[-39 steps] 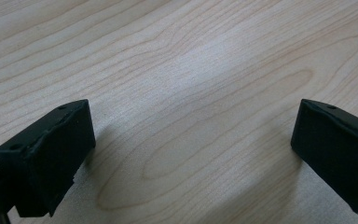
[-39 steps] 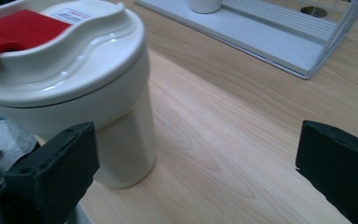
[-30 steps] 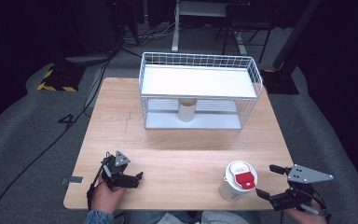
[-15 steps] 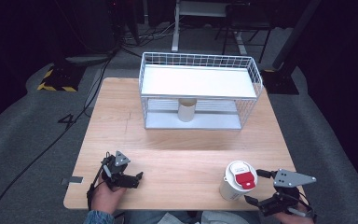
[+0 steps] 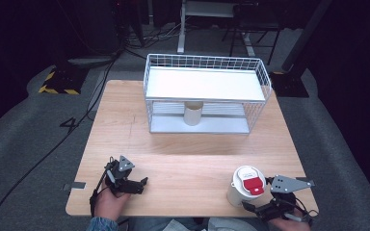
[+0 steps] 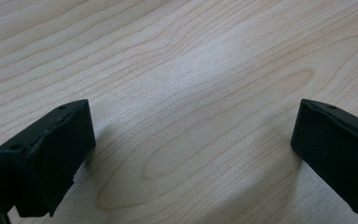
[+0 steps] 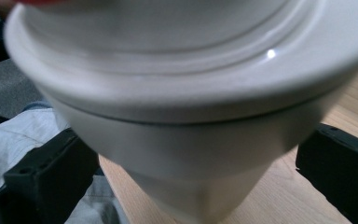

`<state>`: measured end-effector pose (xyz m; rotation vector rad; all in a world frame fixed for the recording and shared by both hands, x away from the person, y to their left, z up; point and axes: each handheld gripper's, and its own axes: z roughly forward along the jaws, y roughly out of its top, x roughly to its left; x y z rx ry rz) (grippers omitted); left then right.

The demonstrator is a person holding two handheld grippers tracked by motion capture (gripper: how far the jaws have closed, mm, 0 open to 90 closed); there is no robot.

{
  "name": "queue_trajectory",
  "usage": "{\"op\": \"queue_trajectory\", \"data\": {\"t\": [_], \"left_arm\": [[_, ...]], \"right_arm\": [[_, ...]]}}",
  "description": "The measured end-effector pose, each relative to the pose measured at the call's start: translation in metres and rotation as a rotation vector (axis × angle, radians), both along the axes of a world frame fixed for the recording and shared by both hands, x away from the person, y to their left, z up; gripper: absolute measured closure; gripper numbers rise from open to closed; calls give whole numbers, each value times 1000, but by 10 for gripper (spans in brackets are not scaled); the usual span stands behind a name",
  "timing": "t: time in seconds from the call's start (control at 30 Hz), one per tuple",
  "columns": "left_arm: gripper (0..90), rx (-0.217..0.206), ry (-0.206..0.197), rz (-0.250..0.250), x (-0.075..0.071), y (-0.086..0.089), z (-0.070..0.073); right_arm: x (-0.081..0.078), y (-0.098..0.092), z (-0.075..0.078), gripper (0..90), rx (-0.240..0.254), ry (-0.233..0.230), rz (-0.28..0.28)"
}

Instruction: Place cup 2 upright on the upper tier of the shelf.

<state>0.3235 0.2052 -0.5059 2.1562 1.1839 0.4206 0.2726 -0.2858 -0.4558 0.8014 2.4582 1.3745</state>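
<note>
White lidded cup (image 5: 245,186) with a red tab sits near the table's (image 5: 197,163) near-right edge, right gripper (image 5: 259,208) spread around it, not yet clamping. Close level, below the rim. Left gripper (image 5: 143,182) rests open, near-left.

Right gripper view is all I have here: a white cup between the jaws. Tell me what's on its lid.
Observer: The cup has a red tab on its lid, seen from the high view.
Operator: Report the left gripper.
Observer: The left gripper rests near the table's front-left edge, jaws open over bare wood.
Operator: Say what's beyond the cup.
Observer: A white wire rack stands at the table's far side, with a second cup under its shelf.
</note>
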Motion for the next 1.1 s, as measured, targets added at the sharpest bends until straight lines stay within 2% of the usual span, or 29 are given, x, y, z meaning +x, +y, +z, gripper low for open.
{"op": "queue_trajectory", "data": {"t": [0.47,0.63,0.67,0.93,1.1], "left_arm": [[1,1,0,0,0,0,0],[1,1,0,0,0,0,0],[1,-2,1,0,0,0,0],[1,0,0,0,0,0,0],[1,-1,0,0,0,0,0]], "right_arm": [[5,12,-15,2,38,-29,-18],[7,12,-19,60,52,-35,-6],[7,12,-20,86,68,-40,9],[6,15,-23,99,64,-76,-2],[5,15,-23,102,63,-80,-2]]}}
